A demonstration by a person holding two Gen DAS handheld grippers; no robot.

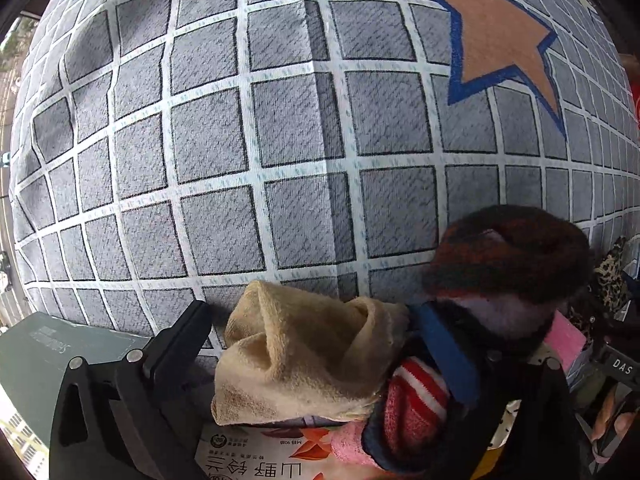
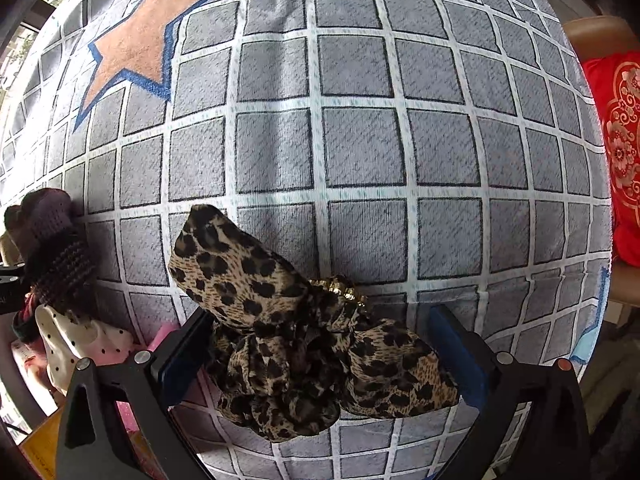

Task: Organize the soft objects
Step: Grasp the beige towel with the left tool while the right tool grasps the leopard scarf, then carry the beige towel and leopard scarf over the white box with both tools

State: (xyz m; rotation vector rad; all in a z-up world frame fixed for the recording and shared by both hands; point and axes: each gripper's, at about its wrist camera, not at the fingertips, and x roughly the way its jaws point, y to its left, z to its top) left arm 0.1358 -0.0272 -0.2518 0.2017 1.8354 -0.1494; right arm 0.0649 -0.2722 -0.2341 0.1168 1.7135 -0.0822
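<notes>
In the left wrist view my left gripper (image 1: 316, 344) is wide open around a crumpled beige towel (image 1: 304, 348), which lies on a printed packet (image 1: 272, 456). A dark knitted item (image 1: 508, 256) and a red-and-white striped sock (image 1: 416, 404) cover the right finger. In the right wrist view my right gripper (image 2: 320, 344) stands open around a leopard-print scarf (image 2: 300, 340) with a gold trim, lying on the checked tablecloth (image 2: 360, 140). The fingers (image 2: 180, 356) flank the scarf without clearly pressing it.
The grey checked tablecloth bears an orange star (image 1: 500, 32) outlined in blue. A dark green box (image 1: 52, 352) lies at the left. A dark knit piece (image 2: 52, 248) and white dotted cloth (image 2: 76, 340) lie left of the scarf. A red cushion (image 2: 616, 152) sits at the right edge.
</notes>
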